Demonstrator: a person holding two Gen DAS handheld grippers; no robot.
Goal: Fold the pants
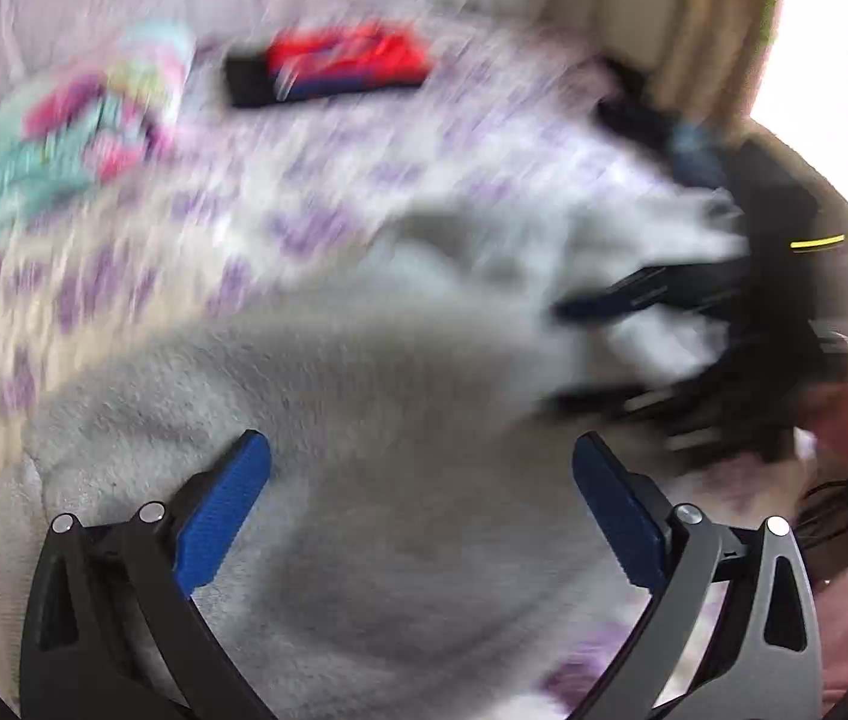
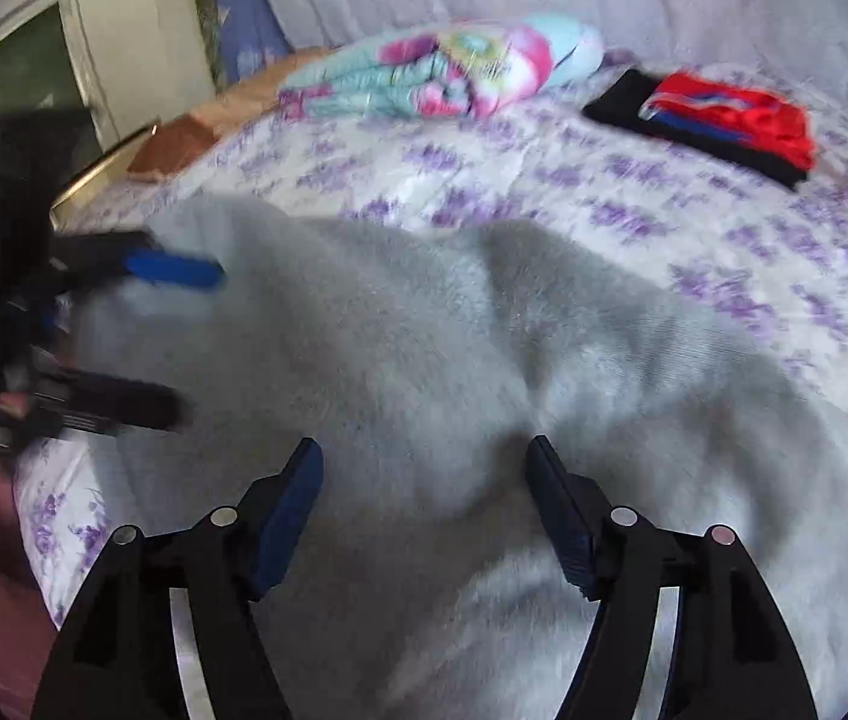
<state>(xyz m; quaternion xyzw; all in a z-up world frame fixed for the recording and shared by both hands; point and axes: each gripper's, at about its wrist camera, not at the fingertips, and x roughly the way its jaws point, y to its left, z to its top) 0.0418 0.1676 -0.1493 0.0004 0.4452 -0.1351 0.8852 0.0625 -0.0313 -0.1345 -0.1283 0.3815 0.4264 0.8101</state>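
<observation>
Both your grippers hover low over the grey pants, jaws spread wide and holding nothing: left gripper, right gripper. The pants lie rumpled across the bed, with bare floral cover beyond toward the folded red-and-black clothes.

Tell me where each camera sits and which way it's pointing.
Left wrist: sits on the left gripper, looking along its open fingers across the fuzzy grey pants on the purple-flowered bedspread; the right gripper shows at right.
Right wrist: sits on the right gripper, same pants below; the left gripper shows at left.
Shared: pants, bedspread, red-and-black folded clothes.
</observation>
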